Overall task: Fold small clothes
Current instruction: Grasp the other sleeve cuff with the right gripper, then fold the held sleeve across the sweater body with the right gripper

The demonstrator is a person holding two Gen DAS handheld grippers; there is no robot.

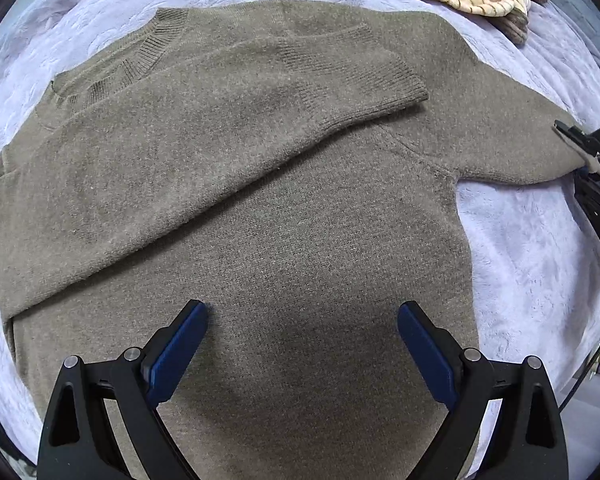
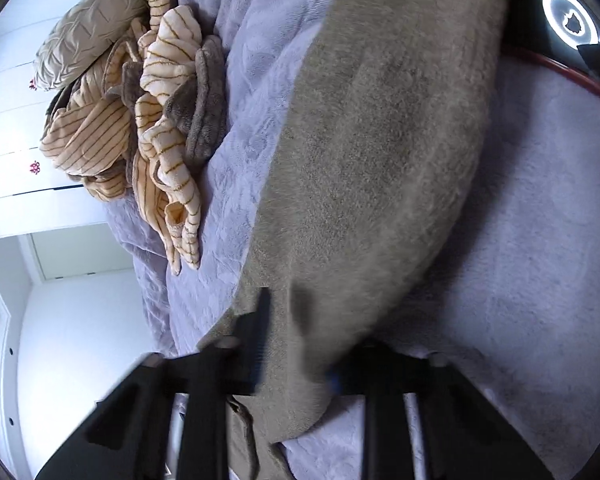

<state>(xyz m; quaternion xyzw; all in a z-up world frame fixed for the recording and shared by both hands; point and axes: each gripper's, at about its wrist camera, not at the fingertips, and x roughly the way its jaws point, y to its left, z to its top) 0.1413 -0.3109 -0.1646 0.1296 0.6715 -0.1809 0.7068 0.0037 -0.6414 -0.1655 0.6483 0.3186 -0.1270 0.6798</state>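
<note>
The left gripper (image 1: 302,344) hangs over the lower body of the sweater (image 1: 260,220) with its blue-padded fingers spread wide and nothing between them; it touches no cloth that the left wrist view shows. The right gripper (image 2: 296,344) is at the end of the far sleeve (image 2: 360,160); in the left wrist view it sits at the sleeve's tip with its fingers closed on the fabric, and in its own blurred view the sleeve runs between the two fingers, so it looks clamped on the cuff, though the blur hides the exact contact.

The sweater lies flat and face-up on a lilac blanket (image 1: 520,260), collar (image 1: 156,44) towards the upper left; one sleeve (image 1: 220,152) is already laid across the chest, its ribbed cuff near the middle; the other sleeve is stretched out to the side, held by the right gripper. So the fold seems about a third done: one sleeve in, the second probably about to be carried across, and the body not yet folded over.

A heap of striped cream clothes (image 2: 164,120) sits on the blanket beyond, well apart from the sweater; whether those are also to be folded cannot be told.
</note>
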